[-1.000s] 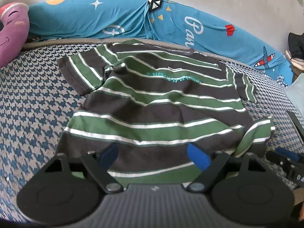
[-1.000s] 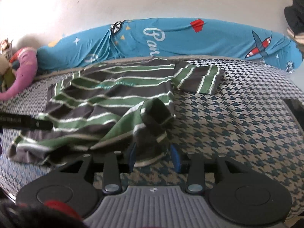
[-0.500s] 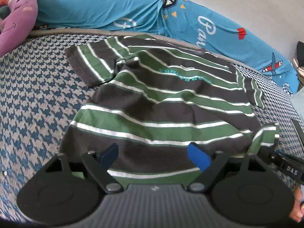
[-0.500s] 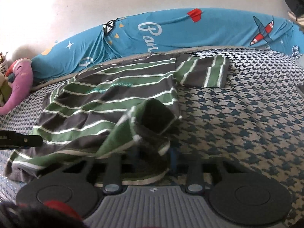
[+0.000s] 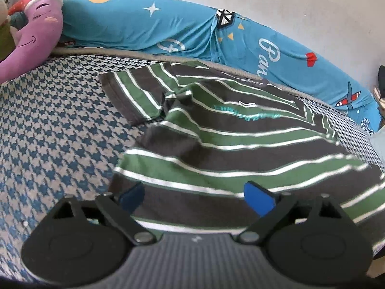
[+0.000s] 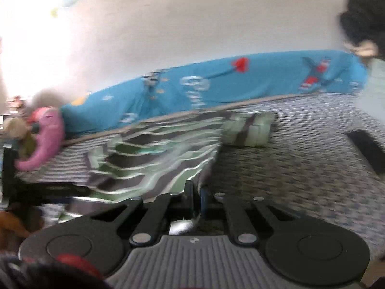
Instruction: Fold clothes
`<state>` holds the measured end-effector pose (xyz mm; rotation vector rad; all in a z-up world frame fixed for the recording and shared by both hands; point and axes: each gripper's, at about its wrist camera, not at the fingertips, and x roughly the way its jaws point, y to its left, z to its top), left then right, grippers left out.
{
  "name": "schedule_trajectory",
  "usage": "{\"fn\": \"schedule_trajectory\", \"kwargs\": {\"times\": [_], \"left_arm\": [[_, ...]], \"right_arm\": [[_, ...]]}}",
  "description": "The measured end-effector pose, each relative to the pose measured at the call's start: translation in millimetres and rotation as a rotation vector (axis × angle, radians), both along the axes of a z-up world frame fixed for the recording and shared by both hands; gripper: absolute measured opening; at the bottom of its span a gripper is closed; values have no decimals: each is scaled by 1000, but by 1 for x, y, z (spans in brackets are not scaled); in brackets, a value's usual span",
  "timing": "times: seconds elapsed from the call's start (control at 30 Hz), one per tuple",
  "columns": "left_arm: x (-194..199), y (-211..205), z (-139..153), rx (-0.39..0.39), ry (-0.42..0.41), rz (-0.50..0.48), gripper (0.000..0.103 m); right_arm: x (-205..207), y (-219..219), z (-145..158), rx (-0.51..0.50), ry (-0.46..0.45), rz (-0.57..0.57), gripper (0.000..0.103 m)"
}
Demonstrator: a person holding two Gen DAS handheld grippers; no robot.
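Striped shirt (image 6: pixel 154 159) blurred, hem pinched by right tongs (image 6: pixel 196 200); left tongs (image 5: pixel 196 198) wide.

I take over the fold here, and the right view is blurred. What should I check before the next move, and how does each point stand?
1. Right gripper shut on the striped T-shirt hem: ok, fingers closed with cloth between them.
2. Left gripper ready: ok, open over the hem, gripping nothing.
3. Shirt flat: not ok, bunched below the left sleeve.
4. Right sleeve spread flat: cannot tell, blurred.
5. Landing area free: not ok, a dark flat object lies on the houndstooth bed cover.
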<state>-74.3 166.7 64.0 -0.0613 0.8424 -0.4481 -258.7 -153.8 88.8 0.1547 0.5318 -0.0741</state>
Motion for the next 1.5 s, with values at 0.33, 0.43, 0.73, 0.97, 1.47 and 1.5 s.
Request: {"fn": "schedule_trajectory", "kwargs": {"times": [0.33,0.43,0.73,0.97,1.47,1.5], "left_arm": [[-8,24,7,-5,-7,32,94],[-11,26,6,2,-6,32,95],[-8,36,3,0,6,70,96],[-6,43,0,5,20,94,97],[-20,40,4,8,33,15,98],[-21,40,5,8,33,11,98]], "right_arm": [[1,-10,-11,28,39,-62,11],[5,2,-14,5,43,2,11],[11,42,-27,-40,62,159,11],[19,66,-37,-23,91,262,12],[21,130,-70,-38,265,593,18],[21,134,-73,-40,271,602,18]]}}
